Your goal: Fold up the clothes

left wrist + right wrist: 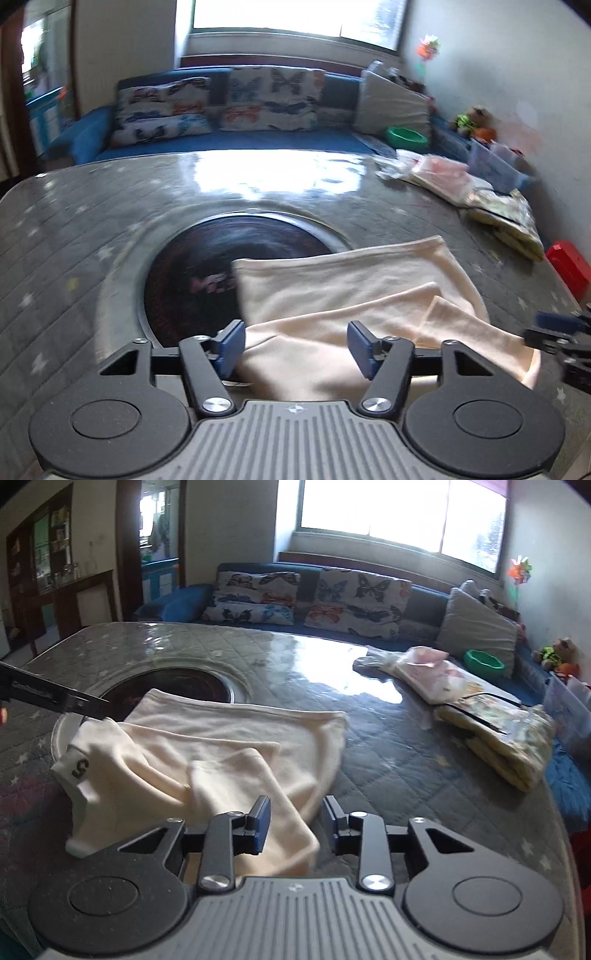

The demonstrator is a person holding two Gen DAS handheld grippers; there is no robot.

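Note:
A cream garment (354,291) lies partly folded on the quilted grey table (74,229), over the edge of a dark round inset (207,266). My left gripper (297,345) is open, its jaws spread over the garment's near edge. In the right wrist view the same garment (229,746) shows a size tag (78,767) at its left corner, under the left gripper's fingertips (92,706). My right gripper (295,825) is open over the garment's near right corner and the table (388,768).
Bagged folded clothes (491,734) and flat packets (424,672) lie at the table's right. A red box (569,264) sits at the right edge. A blue sofa (354,602) with butterfly cushions and a green bowl (484,660) stand behind.

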